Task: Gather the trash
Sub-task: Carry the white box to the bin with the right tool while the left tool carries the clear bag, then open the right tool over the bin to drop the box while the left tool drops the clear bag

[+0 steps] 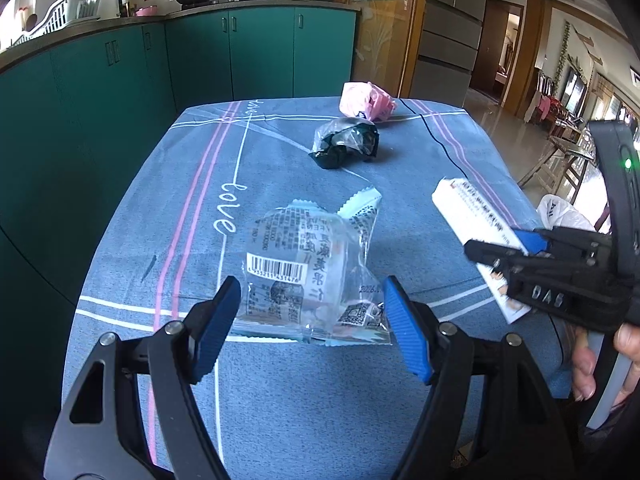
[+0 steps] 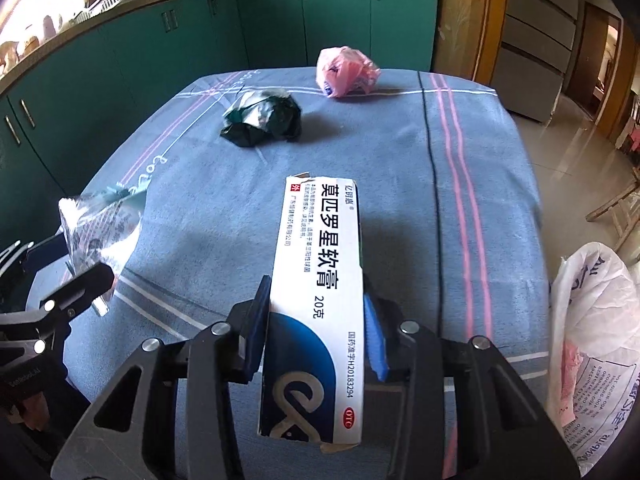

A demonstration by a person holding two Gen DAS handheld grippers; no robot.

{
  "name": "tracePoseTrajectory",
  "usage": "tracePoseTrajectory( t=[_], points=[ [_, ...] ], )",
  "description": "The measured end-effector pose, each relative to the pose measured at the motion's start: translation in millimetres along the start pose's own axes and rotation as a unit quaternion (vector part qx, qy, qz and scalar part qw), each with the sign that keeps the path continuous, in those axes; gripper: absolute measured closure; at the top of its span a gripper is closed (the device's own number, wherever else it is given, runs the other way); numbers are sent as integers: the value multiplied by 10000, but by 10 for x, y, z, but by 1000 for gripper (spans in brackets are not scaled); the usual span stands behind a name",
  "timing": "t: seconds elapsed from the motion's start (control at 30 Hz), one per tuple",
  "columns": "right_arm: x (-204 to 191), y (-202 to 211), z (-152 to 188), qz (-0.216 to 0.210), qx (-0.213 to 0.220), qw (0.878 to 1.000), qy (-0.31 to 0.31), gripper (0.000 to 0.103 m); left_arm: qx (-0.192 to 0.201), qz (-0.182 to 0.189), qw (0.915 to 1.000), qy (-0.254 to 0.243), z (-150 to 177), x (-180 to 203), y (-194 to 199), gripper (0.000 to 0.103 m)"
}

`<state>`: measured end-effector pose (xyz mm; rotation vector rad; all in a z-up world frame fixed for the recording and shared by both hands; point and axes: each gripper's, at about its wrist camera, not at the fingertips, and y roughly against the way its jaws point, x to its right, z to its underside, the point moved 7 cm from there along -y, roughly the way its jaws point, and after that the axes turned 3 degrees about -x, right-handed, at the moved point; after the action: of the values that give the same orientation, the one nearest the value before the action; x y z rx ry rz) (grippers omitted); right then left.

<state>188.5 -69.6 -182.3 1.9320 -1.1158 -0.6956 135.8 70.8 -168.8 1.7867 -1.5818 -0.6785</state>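
Observation:
A clear food wrapper with a barcode (image 1: 304, 268) sits between the blue pads of my left gripper (image 1: 311, 286), and both pads touch its edges. From the right wrist view the wrapper (image 2: 100, 224) stands raised off the cloth. My right gripper (image 2: 316, 300) is shut on a white and blue ointment box (image 2: 320, 264), which hangs above the table. The left wrist view shows that box (image 1: 468, 212) at the right, with the right gripper (image 1: 496, 242) around it. A crumpled black bag (image 1: 346, 142) and a crumpled pink bag (image 1: 366, 100) lie farther back.
The table wears a blue striped cloth (image 1: 180, 240). A thin black cable (image 2: 432, 160) runs along its right side. A white plastic sack (image 2: 592, 340) stands open at the right edge. Green kitchen cabinets (image 1: 120, 80) lie behind and to the left.

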Motion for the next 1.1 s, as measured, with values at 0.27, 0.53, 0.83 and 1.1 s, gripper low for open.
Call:
tracePoseTrajectory(
  t=[0.27, 0.53, 0.83, 1.1],
  points=[
    [596, 257, -46, 352, 304, 9976, -511, 61, -24, 68, 9998, -176, -1, 174, -5, 30],
    [1633, 632, 92, 1040, 591, 9825, -1428, 61, -135, 214, 9989, -387, 6, 437, -75, 30],
    [2367, 881, 517, 1393, 689, 9645, -2137, 61, -182, 640, 9940, -866, -157, 1056, -144, 30],
    [2742, 1276, 927, 1445, 1005, 9531, -2461, 61, -393, 1414, 9760, -1611, -374, 2230, -374, 30]
  ],
)
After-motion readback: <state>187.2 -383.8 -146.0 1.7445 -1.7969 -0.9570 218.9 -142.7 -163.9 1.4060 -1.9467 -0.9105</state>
